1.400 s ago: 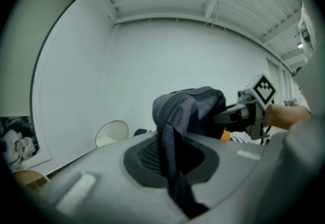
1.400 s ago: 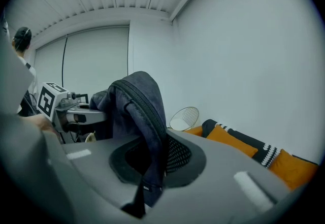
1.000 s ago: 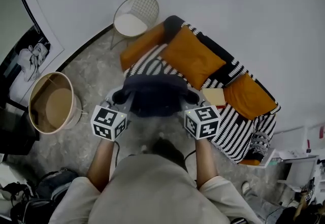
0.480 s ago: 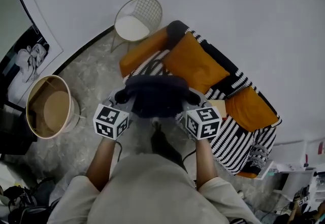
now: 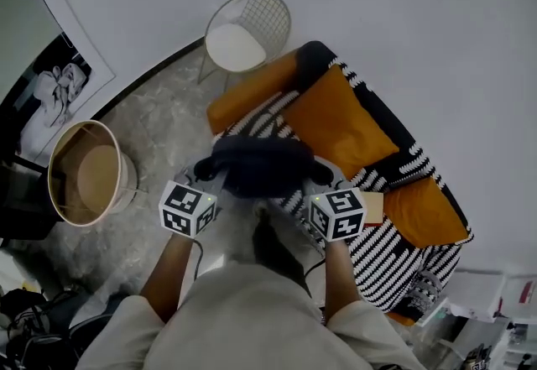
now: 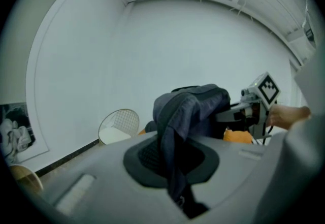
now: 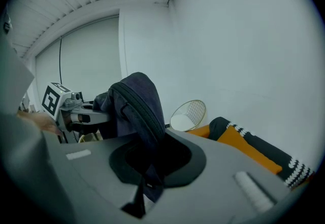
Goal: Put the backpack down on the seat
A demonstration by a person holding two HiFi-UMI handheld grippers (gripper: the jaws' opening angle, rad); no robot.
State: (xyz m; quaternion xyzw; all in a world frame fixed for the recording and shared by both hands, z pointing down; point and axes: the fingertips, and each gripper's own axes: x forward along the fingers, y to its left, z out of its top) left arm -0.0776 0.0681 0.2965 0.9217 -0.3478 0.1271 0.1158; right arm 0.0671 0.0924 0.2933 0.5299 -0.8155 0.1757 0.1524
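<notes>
The left tongs (image 6: 175, 182) were pressed together on a fabric strap at one side of the dark blue backpack (image 5: 256, 165). The right tongs (image 7: 144, 182) pinched the opposite side in the same way. The backpack hung between them at the front edge of the sofa's (image 5: 248, 91) striped seat (image 5: 260, 115), apparently not yet resting on it. The two-sided hold probably kept it level for lowering.

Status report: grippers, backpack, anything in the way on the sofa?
Left gripper, right gripper: shut on backpack. Backpack aloft at sofa front, not down. Orange cushion behind landing spot.
</notes>
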